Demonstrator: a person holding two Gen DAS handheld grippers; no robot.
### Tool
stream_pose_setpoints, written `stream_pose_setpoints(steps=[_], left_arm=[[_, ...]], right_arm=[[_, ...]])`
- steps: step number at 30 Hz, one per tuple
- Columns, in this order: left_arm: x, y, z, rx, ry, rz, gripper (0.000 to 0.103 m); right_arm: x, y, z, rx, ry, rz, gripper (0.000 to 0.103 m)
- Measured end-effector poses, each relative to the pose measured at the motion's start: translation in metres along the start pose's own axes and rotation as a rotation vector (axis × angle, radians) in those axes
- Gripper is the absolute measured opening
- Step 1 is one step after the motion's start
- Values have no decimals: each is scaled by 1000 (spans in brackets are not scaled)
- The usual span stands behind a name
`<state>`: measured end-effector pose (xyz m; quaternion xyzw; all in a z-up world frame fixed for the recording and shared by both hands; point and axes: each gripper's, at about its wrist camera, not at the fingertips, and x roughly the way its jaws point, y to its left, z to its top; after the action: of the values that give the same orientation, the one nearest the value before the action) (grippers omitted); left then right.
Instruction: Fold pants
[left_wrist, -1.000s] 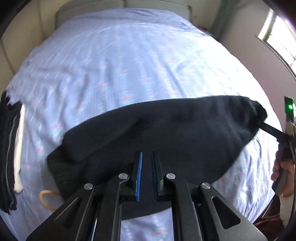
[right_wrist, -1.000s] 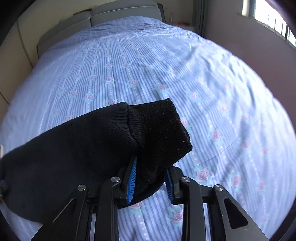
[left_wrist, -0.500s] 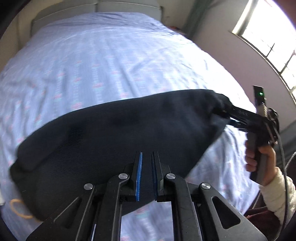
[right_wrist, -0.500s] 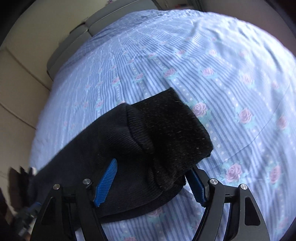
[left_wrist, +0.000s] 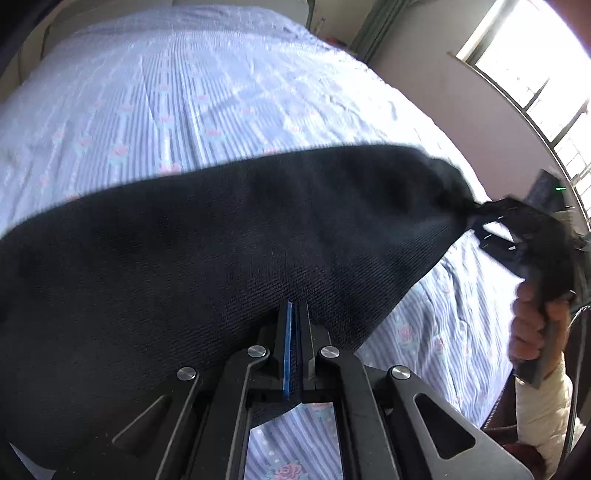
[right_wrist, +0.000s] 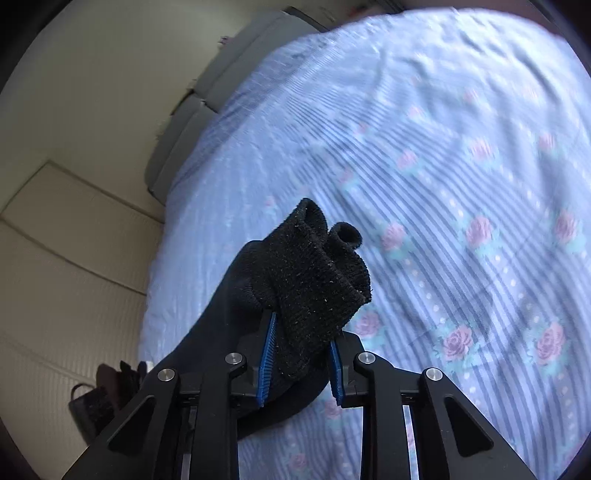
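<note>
Black pants (left_wrist: 229, 251) held stretched in the air over the bed (left_wrist: 207, 88), one end in each tool. Left tool (left_wrist: 295, 343) clamped nearly flat on a thin edge of the fabric, pads almost meeting. Right tool (right_wrist: 301, 354) narrow, jaws just been closing, now pinching the bunched ribbed cuff (right_wrist: 314, 273) between the blue pads; cuff end sticks out past the tips. In the left view the right tool (left_wrist: 476, 221) grips the far end of the cloth, a hand (left_wrist: 532, 325) on its handle.

Step in hand, as I read it: mid-fold carry, garment lifted and spanned between both tools, not yet laid down. Next move calls for lowering it flat onto the striped floral sheet, keeping tension so the cloth doesn't sag or bunch, then bringing one end over the other.
</note>
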<state>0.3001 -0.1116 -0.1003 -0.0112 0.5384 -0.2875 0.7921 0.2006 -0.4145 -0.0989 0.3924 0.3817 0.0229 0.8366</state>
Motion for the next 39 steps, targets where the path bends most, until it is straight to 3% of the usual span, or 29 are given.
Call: stream_pose_setpoints(steps=[6,10,15,17,22,31,36,39], left_arm=[[20,26,-6,-126,55,-86,4],[-2,36,-2,-187,42,-129,4],[-87,41,-10,-98,-109,-15,4],[-119,54,-19,-110,-158,52,4],[-167,96,-43,-208,-244,105,4],[-216,165,-77,-311,-327,168,4],[-216,189,-96,-346,-313,216,4],[-211,200,-104,-357,-287,236,4]], right_arm=[[-36,79,-3,-199,-66,-6,22],[-43,127,-8,-289,-92,-36,19],[-43,168,-20,-356,-96,-54,18],[-41,187,-29,-408,-103,-78,18],[-34,245,-61,-534,-90,-73,17],[27,338,-152,-778,72,6,18],[76,355,-215,-901,208,-16,18],[102,349,-237,-940,254,-50,18]])
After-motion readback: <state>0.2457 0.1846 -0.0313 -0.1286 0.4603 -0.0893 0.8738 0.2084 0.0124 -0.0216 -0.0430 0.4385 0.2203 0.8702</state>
